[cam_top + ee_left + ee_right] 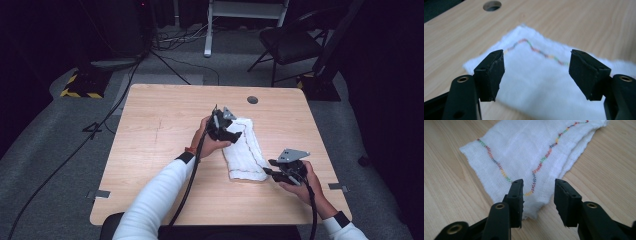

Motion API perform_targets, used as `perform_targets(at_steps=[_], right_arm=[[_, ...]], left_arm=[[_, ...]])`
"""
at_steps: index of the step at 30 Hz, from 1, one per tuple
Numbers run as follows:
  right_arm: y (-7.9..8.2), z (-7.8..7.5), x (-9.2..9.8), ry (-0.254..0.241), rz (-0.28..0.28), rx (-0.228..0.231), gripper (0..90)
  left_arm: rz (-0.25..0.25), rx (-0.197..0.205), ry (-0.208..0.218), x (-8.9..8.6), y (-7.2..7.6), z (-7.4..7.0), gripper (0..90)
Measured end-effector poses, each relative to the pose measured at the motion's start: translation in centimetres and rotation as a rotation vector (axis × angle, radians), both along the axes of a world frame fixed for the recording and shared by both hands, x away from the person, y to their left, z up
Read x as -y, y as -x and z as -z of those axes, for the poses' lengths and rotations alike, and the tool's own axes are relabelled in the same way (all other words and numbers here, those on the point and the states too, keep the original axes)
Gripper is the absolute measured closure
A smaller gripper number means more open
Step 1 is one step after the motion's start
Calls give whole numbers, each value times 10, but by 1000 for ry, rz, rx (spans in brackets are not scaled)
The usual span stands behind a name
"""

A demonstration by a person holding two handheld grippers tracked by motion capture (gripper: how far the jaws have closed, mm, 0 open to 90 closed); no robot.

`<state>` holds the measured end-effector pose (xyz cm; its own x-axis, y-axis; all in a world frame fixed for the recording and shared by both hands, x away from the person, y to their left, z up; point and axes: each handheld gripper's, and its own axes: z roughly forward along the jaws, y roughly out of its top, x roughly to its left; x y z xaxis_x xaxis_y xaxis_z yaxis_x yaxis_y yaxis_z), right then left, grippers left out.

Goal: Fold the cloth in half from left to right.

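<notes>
Left tongs (537, 72) wide over far corner, right tongs (538, 200) parted at near corner; neither grips. Folded white gauze cloth with multicolour zigzag stitching (245, 150) lies flat mid light wooden surface (150, 150). Likely light, limp; pinch hemmed corners.

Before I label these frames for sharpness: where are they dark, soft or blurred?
High view: the room around the light wooden table is dark, the folded white cloth with multicoloured stitching evenly lit. Left gripper view: the cloth's stitching is soft, the tool dark. Right gripper view: the stitching is crisp, no glare.
</notes>
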<state>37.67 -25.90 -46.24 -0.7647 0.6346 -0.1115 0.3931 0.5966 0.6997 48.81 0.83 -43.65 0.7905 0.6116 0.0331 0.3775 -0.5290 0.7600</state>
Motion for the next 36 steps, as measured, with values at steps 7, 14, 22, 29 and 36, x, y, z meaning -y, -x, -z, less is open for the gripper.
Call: perform_targets(at_steps=[7, 14, 22, 29, 36], right_arm=[[-18, -8, 5, -81, 36, 67, 483], [-52, 17, 3, 14, 32, 30, 473], [-46, 23, -4, 36, -18, -14, 475], [-35, 25, -3, 14, -38, -42, 505], [-28, 24, -7, 44, -35, -19, 519]], left_arm=[[119, -36, -107, -16, 45, 25, 298], [139, -49, -203, -8, 56, 46, 312], [169, -106, -203, -14, 60, 50, 321], [211, -122, -176, -15, 73, 52, 319], [145, -118, -42, -25, 69, 47, 285]])
